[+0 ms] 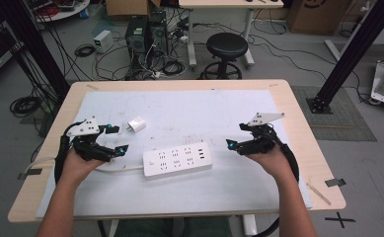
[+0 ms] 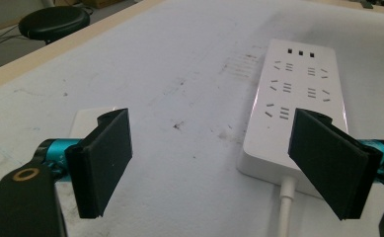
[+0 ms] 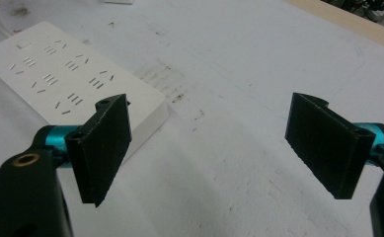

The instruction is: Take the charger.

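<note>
Your L gripper (image 1: 115, 139) sits at the near-left of the table (image 1: 298, 123), jaws wide apart, nothing between them. Your R gripper (image 1: 235, 136) sits opposite at the near-right, jaws also wide apart and empty. Between the two, lying flat on the white mat (image 1: 199, 108), is the white power strip (image 1: 177, 159), clear of both grippers; its cord (image 1: 118, 169) runs off twd your L hand (image 1: 76, 165). Just beyond, near the L gripper, a small white plug adapter (image 1: 136, 124). Far: black stool (image 1: 226, 47) on the floor.
</note>
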Available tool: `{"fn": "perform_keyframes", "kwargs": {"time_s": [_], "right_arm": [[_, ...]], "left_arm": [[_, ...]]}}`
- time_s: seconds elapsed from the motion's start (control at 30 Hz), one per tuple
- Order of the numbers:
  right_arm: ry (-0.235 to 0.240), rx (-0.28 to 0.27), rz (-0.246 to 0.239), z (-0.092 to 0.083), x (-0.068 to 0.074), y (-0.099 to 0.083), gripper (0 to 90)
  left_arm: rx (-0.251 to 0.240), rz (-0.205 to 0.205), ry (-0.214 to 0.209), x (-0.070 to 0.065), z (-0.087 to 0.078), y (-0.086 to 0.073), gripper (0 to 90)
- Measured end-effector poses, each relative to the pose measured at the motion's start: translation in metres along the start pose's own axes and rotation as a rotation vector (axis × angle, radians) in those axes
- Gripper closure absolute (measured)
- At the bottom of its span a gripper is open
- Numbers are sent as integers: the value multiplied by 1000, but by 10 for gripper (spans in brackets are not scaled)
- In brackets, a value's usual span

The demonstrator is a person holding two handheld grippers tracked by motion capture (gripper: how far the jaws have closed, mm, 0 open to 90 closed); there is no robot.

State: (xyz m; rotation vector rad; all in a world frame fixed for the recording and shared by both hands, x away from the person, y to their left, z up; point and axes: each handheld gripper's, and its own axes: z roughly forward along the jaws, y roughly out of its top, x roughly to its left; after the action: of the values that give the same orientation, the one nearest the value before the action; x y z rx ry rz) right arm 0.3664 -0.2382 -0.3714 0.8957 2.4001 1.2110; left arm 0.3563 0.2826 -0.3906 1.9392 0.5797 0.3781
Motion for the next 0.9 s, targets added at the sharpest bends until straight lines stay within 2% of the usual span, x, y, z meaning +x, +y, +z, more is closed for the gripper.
{"fn": "perform_keyframes", "kwargs": {"time_s": [0.07, 0.23, 0.33, 0.37, 0.43, 0.53, 0.57, 0.6, 0.67, 0.7, 0.9], "right_arm": [[-6, -9, -2, -2, 1, 1, 181], [-21, -26, 9, -9, 1, 4, 181], [-19, -34, 17, -11, 1, 5, 181], [-19, -34, 17, -11, 1, 5, 181], [-19, -19, 10, -13, 2, 7, 181], [-22, -17, 3, -12, 2, 7, 181], [-29, -14, -6, -12, 4, 9, 181], [-29, -14, -6, -12, 4, 9, 181], [-33, -8, -6, -11, 5, 9, 181], [-37, 3, -19, -10, 7, 9, 181], [-37, 12, -21, -10, 9, 9, 181]], "left_arm": [[-2, 1, 0, 1, 0, 1, 169], [-11, -6, 43, 3, -2, 4, 169], [-10, -8, 45, 4, -2, 4, 170], [14, -6, 72, 5, -2, 11, 170], [9, -8, 71, 6, -1, 16, 170], [9, -8, 71, 6, -1, 16, 170], [34, 4, 105, 12, 3, 27, 170], [28, 3, 117, 14, 4, 29, 170], [28, 3, 117, 14, 4, 29, 171], [41, -14, 167, 24, 10, 34, 169], [71, -25, 173, 36, 18, 41, 170]]}}
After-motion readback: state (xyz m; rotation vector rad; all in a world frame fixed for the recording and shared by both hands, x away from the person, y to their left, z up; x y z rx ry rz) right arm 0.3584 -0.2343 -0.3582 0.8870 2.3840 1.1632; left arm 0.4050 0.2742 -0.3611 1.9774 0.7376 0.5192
